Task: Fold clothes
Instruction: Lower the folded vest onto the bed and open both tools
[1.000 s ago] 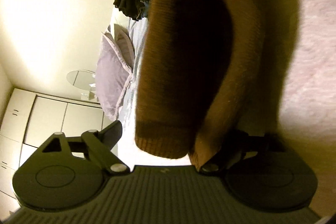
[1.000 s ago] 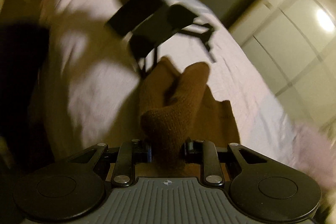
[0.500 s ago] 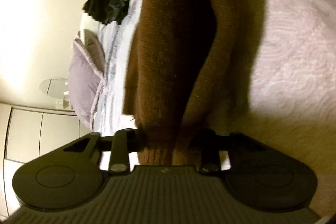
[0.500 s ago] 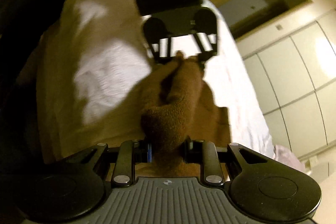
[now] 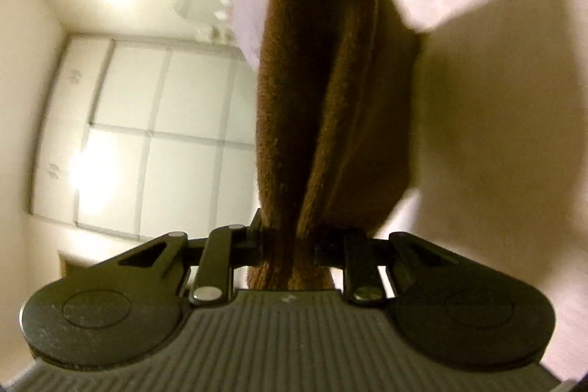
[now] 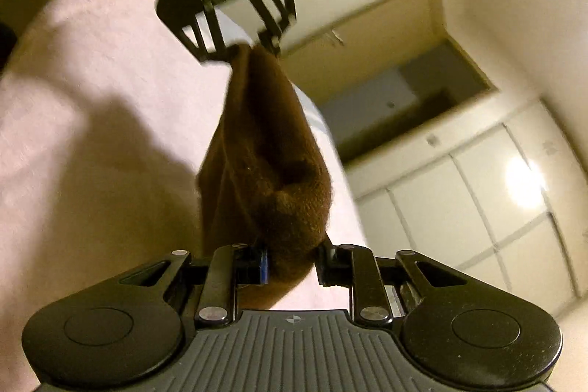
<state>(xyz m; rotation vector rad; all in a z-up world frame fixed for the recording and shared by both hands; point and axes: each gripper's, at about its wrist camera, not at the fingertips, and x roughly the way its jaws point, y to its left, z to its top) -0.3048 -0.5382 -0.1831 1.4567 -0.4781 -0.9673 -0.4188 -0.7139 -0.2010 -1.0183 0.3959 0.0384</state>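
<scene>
Two tools grasp one brown knit garment (image 6: 264,153) stretched lengthwise between them above the bed (image 6: 92,90): left tool (image 5: 290,241) still closing on one end, right tool (image 6: 292,263) clenched on the other.

Fuzzy brown knit garment (image 6: 268,171), bunched into a thick fold, lifted off a pale pink textured bedspread (image 6: 92,90). Stretched lengthwise, pinched at both ends, hanging slack and baggy in the middle.
</scene>
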